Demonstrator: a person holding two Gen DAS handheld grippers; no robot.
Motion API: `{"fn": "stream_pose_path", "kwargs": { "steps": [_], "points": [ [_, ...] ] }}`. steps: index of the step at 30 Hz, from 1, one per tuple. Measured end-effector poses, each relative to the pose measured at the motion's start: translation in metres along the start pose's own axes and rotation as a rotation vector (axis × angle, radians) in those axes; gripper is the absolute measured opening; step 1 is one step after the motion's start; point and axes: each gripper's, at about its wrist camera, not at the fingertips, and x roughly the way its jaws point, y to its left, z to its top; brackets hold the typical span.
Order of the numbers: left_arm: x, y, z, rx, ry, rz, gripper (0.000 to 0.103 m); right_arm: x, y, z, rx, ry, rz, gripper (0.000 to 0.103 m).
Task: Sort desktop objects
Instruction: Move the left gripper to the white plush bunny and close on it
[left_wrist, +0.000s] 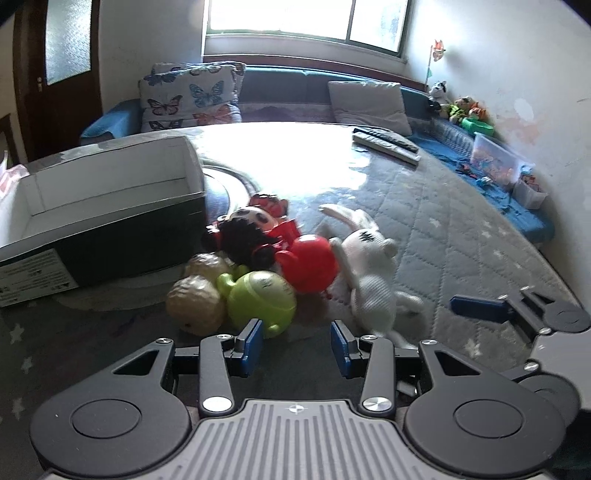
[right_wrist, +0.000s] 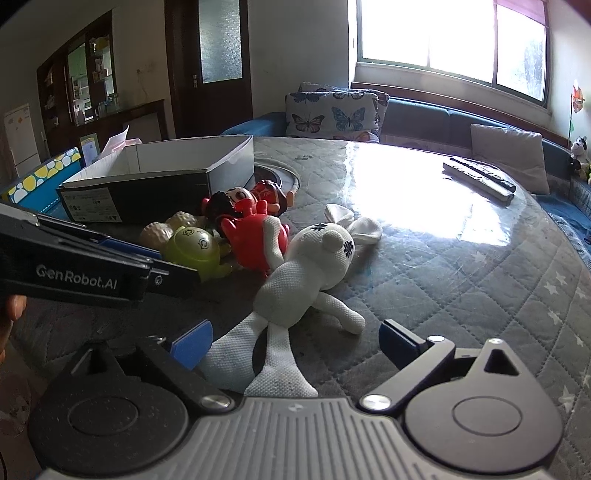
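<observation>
A pile of toys lies on the quilted table: a white knitted rabbit (left_wrist: 369, 266) (right_wrist: 310, 266), a red round toy (left_wrist: 310, 262) (right_wrist: 251, 240), a green round toy (left_wrist: 262, 295) (right_wrist: 192, 247), two beige balls (left_wrist: 195, 302) (right_wrist: 159, 232) and a black-haired doll on a red toy (left_wrist: 251, 229) (right_wrist: 236, 201). My left gripper (left_wrist: 297, 345) is open and empty, just in front of the green toy. My right gripper (right_wrist: 295, 341) is open, its jaws on either side of the rabbit's legs. An open black box (left_wrist: 99, 206) (right_wrist: 166, 177) stands left of the pile.
Remote controls (left_wrist: 386, 142) (right_wrist: 480, 177) lie at the far side of the table. A bench with butterfly cushions (left_wrist: 192, 96) (right_wrist: 332, 114) runs behind. A clear bin of small items (left_wrist: 495, 158) and plush toys sit at the right wall.
</observation>
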Motion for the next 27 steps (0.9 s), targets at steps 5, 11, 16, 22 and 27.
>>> {"fn": "stream_pose_path", "kwargs": {
  "steps": [5, 11, 16, 22, 27],
  "points": [
    [0.006, -0.01, 0.009, 0.026, 0.009, -0.032, 0.043, 0.003, -0.005, 0.003, 0.009, 0.002, 0.008, 0.096],
    [0.01, -0.013, 0.015, 0.033, 0.019, -0.049, 0.043, 0.007, -0.012, 0.006, 0.02, 0.004, 0.018, 0.092],
    [0.01, -0.013, 0.017, 0.025, 0.027, -0.067, 0.043, 0.009, -0.016, 0.008, 0.023, 0.006, 0.021, 0.092],
    [0.015, -0.021, 0.025, 0.028, 0.046, -0.1, 0.043, 0.013, -0.022, 0.01, 0.03, 0.011, 0.019, 0.091],
    [0.03, -0.028, 0.031, 0.023, 0.084, -0.096, 0.043, 0.012, -0.028, 0.011, 0.035, 0.004, 0.018, 0.091]
  ]
}}
